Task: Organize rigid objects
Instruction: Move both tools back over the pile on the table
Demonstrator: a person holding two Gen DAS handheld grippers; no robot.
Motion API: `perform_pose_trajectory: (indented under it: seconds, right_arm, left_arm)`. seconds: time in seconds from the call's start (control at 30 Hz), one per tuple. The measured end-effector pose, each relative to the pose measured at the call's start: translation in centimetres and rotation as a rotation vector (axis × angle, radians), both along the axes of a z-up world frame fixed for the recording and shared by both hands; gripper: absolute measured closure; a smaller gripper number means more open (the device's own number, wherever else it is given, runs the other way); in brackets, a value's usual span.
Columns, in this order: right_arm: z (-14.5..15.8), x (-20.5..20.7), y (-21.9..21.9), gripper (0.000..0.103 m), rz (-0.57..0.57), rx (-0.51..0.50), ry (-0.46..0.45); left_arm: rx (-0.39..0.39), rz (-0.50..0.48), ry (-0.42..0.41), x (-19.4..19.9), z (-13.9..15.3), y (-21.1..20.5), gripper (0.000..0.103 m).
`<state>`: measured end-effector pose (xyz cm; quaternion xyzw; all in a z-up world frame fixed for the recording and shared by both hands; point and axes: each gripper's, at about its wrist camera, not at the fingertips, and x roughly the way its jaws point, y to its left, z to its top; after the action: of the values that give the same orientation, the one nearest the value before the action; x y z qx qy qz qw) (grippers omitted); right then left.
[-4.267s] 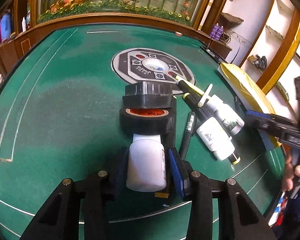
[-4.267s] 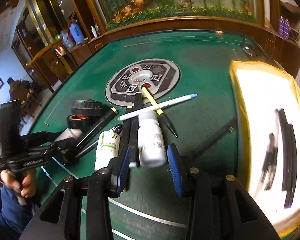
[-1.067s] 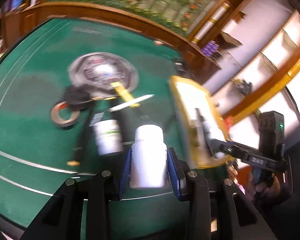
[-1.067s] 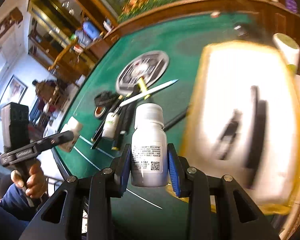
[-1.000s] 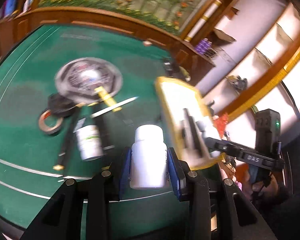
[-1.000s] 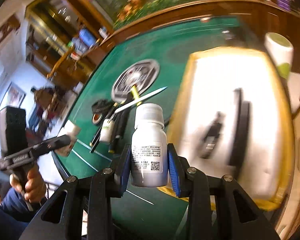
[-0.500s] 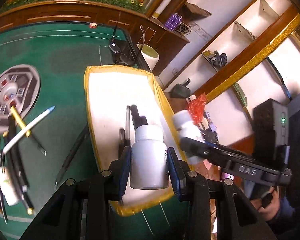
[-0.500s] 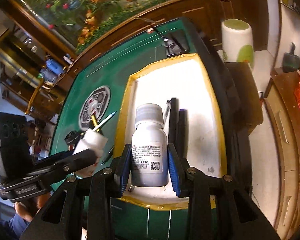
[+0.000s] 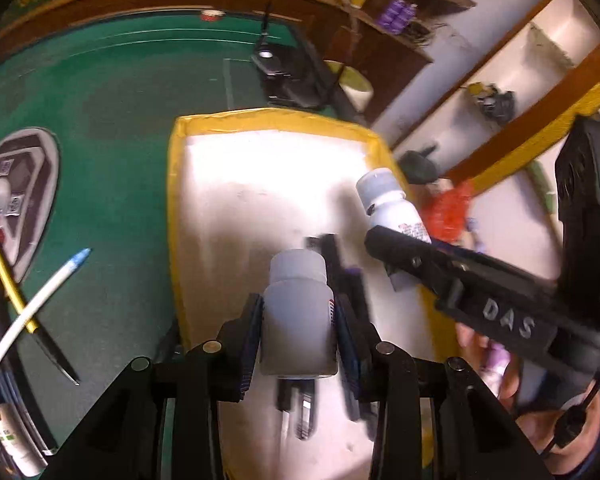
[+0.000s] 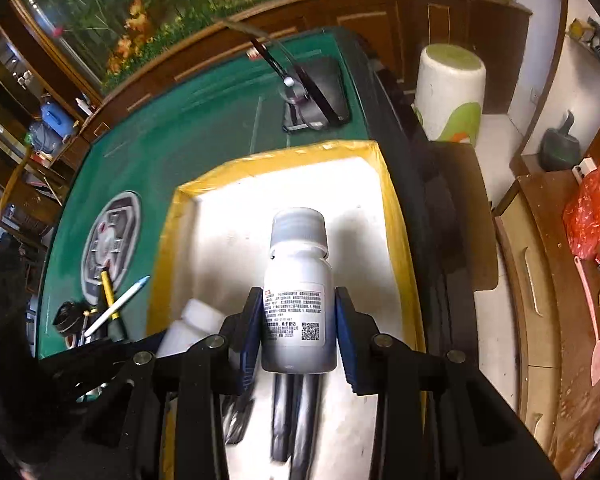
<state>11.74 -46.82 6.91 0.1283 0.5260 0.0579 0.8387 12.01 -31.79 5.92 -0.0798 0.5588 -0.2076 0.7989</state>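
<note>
Left wrist view: plain white bottle (image 9: 298, 312) is clamped in the left gripper (image 9: 298, 332), long axis along the fingers, cap pointing away, above the tray's (image 9: 174, 184) near end over dark pens (image 9: 300, 412). Labelled bottle (image 10: 298, 300) is gripped likewise by the right gripper (image 10: 298, 332), nearer the tray's right edge. Beyond lies bare tray floor.

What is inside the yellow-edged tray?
Dark pens lie on the white floor of the tray. Both bottles hang above it, each in a claw. The bottles and claws hide the tray's near end.
</note>
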Motion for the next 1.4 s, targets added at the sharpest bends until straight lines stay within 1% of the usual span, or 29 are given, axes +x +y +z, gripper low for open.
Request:
perform_pose_trajectory:
  seconds: [0.07,0.17,0.23,0.33,0.4,0.43,0.47,0.5,0.53,0.6,0.7,0.8,0.83,0.87,1.0,1.1,1.2,1.3,1.33,1.4]
  right_arm:
    - [-1.3,1.0,0.0,0.070,0.015,-0.024,0.016]
    - [-2.8,1.9,-0.3,0.070,0.025,-0.045,0.045]
    - [-2.6,2.0,0.1,0.070,0.051,-0.077,0.018]
    - [-2.7,2.5,0.8,0.070,0.079,-0.099,0.033]
    - [-2.6,2.5,0.9,0.069,0.086,-0.098,0.040]
    - [-2.7,2.6,0.7,0.066,0.086,-0.101,0.041]
    - [-2.7,2.6,0.5,0.065,0.080,-0.105,0.047]
    - [-2.7,2.5,0.4,0.064,0.076,-0.099,0.053]
    - [-2.6,2.3,0.0,0.063,0.069,-0.084,0.062]
    - [-2.3,2.0,-0.3,0.062,0.061,-0.060,0.062]
    - [-1.0,0.5,-1.1,0.062,0.035,-0.019,0.044]
    - [0.8,-1.6,-1.8,0.062,-0.009,0.030,0.020]
    - [1.5,-2.4,-1.7,0.062,-0.015,0.049,0.012]
    - [2.2,-3.1,-1.5,0.062,-0.017,0.065,0.002]
    - [4.3,-5.5,0.5,0.061,0.003,0.116,-0.032]
    - [5.5,-6.8,3.1,0.060,0.058,0.145,-0.046]
    - [6.2,-7.5,5.8,0.057,0.113,0.152,-0.056]
    - [6.0,-8.1,8.0,0.057,0.146,0.159,-0.050]
    - [5.7,-8.3,8.6,0.056,0.153,0.159,-0.044]
    - [5.2,-8.4,9.6,0.056,0.157,0.163,-0.025]
  left_arm:
    - [0.003,0.012,0.015,-0.2,-0.6,-0.1,0.066]
    - [0.031,0.032,-0.007,-0.6,-0.9,-0.3,0.066]
    - [0.054,0.034,-0.020,-0.9,-1.1,-0.6,0.066]
    - [0.083,0.030,-0.038,-1.0,-1.1,-0.7,0.065]
    - [0.085,0.022,-0.028,-0.9,-1.2,-1.0,0.057]
    - [0.082,0.011,-0.027,-1.0,-1.1,-1.1,0.054]
    - [0.083,0.003,-0.028,-0.9,-1.0,-1.4,0.046]
    - [0.083,-0.004,-0.028,-1.1,-0.9,-1.5,0.039]
    - [0.079,-0.010,-0.030,-1.3,-0.8,-1.6,0.037]
    - [0.076,-0.021,-0.029,-1.7,-0.5,-1.7,0.037]
    - [0.067,-0.038,-0.034,-2.2,0.3,-1.4,0.037]
    - [0.005,-0.043,-0.039,-3.5,1.9,-0.2,0.037]
    - [-0.020,-0.046,-0.047,-4.0,2.5,0.4,0.036]
    - [-0.033,-0.048,-0.056,-4.4,3.0,0.9,0.034]
    - [-0.079,-0.041,-0.078,-5.6,5.1,3.2,0.034]
    - [-0.100,-0.034,-0.098,-6.9,6.3,6.2,0.034]
    - [-0.088,0.027,-0.125,-8.1,6.8,10.4,0.034]
    - [-0.059,0.115,-0.138,-9.2,6.7,15.7,0.034]
    - [-0.032,0.154,-0.141,-9.8,6.5,18.1,0.033]
    - [0.018,0.219,-0.149,-10.5,5.8,21.4,0.030]
